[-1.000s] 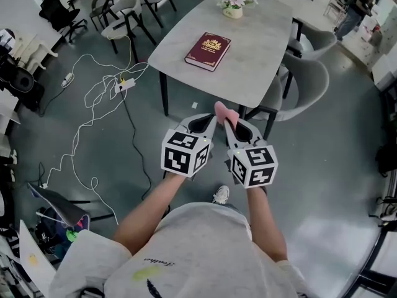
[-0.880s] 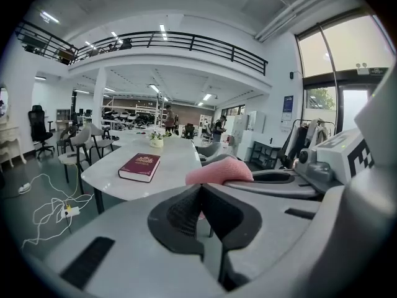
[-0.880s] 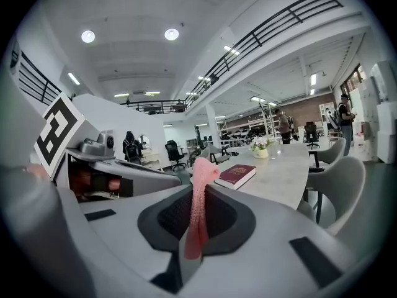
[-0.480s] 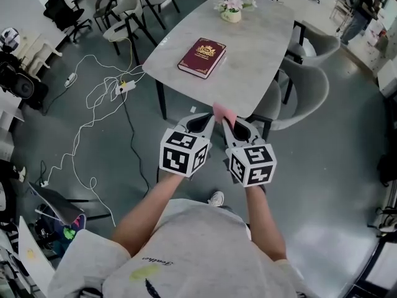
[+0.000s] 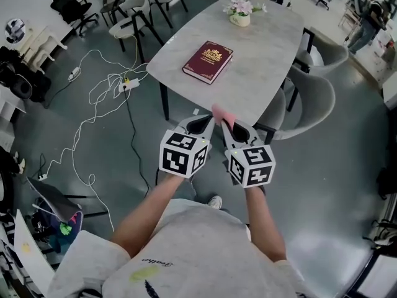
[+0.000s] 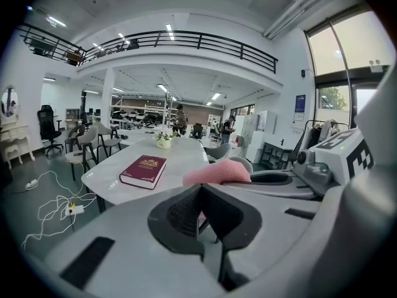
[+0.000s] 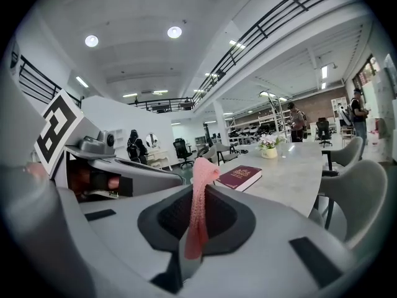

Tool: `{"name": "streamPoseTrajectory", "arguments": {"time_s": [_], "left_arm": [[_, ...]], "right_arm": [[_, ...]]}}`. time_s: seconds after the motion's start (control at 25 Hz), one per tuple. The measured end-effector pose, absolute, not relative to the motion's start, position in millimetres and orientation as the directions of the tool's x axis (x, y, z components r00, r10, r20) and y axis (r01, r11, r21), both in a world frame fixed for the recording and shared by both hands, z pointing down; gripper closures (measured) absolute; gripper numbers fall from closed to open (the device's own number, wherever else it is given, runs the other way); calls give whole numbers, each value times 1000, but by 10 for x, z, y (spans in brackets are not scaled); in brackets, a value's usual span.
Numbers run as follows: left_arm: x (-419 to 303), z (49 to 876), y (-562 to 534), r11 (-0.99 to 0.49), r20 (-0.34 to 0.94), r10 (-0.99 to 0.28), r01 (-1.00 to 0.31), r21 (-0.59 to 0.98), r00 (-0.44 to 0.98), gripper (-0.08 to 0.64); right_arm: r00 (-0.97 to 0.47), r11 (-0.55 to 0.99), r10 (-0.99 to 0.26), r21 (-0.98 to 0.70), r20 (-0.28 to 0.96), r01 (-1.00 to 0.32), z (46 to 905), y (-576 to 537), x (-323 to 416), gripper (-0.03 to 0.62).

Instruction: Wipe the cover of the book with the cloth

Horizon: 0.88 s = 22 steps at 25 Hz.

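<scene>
Left gripper [image 6: 201,187] jaws pressed together; maroon book [image 6: 144,171] lies on table [image 6: 185,156].

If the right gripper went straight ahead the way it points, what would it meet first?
Probably the table's near edge, or, if it clears that, the book; height is unclear.

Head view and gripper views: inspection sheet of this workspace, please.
Surface: grey table, ahead of the grippers.
Job's things: red book closed on the table; pink cloth in the right gripper.
Clutter: flower pot at the table's far end.
Grippers: left gripper shut, empty; right gripper shut on the cloth.
Cables: white cables, power strip on the floor left of the table.
Surroundings: grey chairs by the table; people far off.
</scene>
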<state>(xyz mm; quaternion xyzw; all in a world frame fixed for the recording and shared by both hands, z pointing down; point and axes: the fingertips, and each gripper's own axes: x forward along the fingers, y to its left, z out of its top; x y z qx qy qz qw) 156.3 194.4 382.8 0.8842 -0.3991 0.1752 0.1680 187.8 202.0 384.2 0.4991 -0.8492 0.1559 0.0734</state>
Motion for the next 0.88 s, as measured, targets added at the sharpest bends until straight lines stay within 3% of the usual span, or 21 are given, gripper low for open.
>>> {"name": "streamPoseTrajectory", "arguments": {"time_s": [0.88], "left_arm": [[930,4044,196,-655,439,-583,-715,245,684,554]], "right_arm": [[-427,402,-823,-146,375,-904,4016,311,1209,572]]}}
